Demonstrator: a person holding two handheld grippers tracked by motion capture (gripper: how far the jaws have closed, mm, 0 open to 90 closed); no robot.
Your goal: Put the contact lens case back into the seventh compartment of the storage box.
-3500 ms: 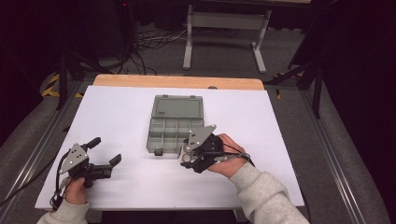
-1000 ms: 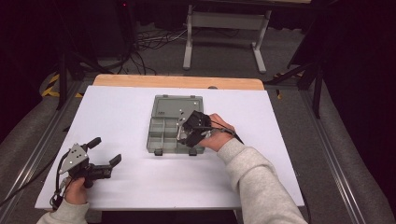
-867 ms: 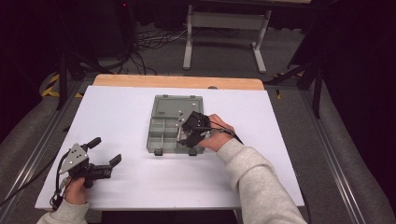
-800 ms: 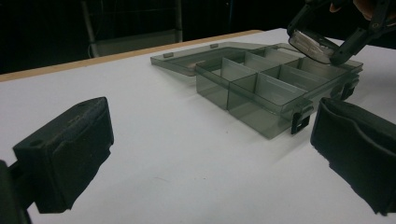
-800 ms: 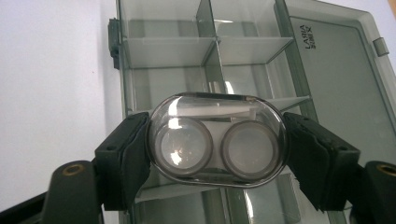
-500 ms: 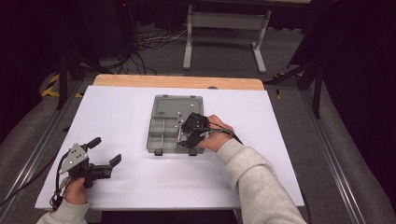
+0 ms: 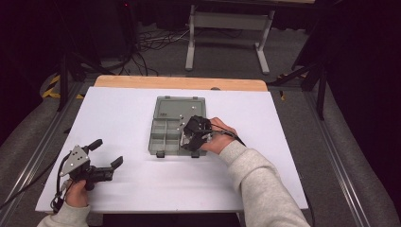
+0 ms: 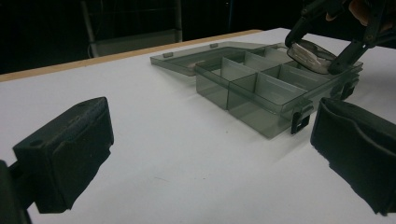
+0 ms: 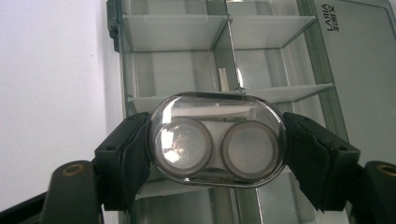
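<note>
A grey see-through compartment box lies open in the middle of the white table, its lid folded flat to the far side. My right gripper hovers over the box's front right compartments, shut on a clear oval lens case with two round wells. The left gripper view has that case tilted just above the box. My left gripper rests near the front left of the table, well apart from the box. Its jaws stand open with nothing between them.
A small white piece lies in one middle compartment of the box. The white sheet covers the table, with a wooden edge at the far side. Beyond it stand a metal stand and cables on a dark floor.
My right gripper has moved with the lens case from in front of the box to over its front right compartments, and has held there over the last second. The left gripper has not moved.
</note>
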